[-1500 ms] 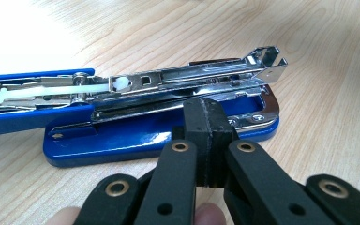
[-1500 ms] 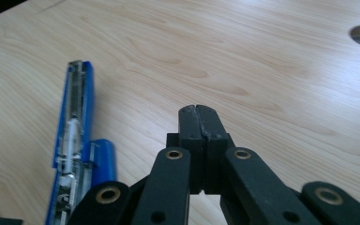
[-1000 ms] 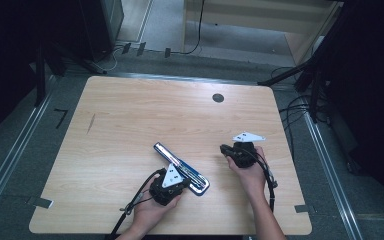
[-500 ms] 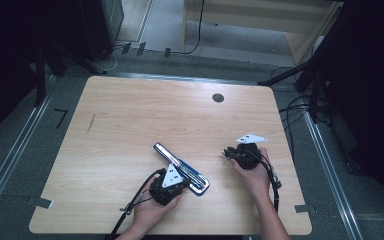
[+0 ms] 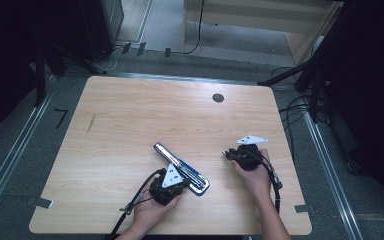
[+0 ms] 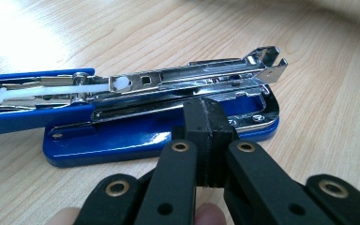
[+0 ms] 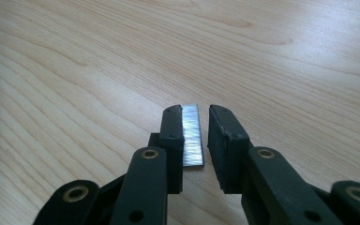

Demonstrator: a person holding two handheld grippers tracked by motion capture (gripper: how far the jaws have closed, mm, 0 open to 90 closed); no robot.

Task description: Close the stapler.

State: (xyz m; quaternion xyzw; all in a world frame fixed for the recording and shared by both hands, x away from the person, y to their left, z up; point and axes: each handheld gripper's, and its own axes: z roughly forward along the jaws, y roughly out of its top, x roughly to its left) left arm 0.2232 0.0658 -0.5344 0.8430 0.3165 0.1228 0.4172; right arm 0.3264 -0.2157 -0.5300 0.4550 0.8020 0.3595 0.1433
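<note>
A blue stapler (image 5: 180, 169) lies swung open on the wooden table (image 5: 130, 125), its chrome staple channel (image 6: 192, 77) exposed. My left gripper (image 5: 184, 182) is at the stapler's near end. Its jaws are shut pad to pad, with the tips (image 6: 208, 117) against the blue base (image 6: 122, 140). My right gripper (image 5: 229, 154) rests low on the table to the right of the stapler. A short silver strip of staples (image 7: 191, 136) lies on the wood between its pads, beside the left one, with a gap to the right one. These jaws have just been opening.
A black round grommet (image 5: 218, 98) sits in the table's far side. A dark mark (image 5: 91, 123) is on the wood at the left. Cables (image 5: 300, 110) run over the floor past the right edge. Bare wood lies beyond the stapler.
The right gripper has edged slightly to the right on the table. The left gripper and the stapler have kept still.
</note>
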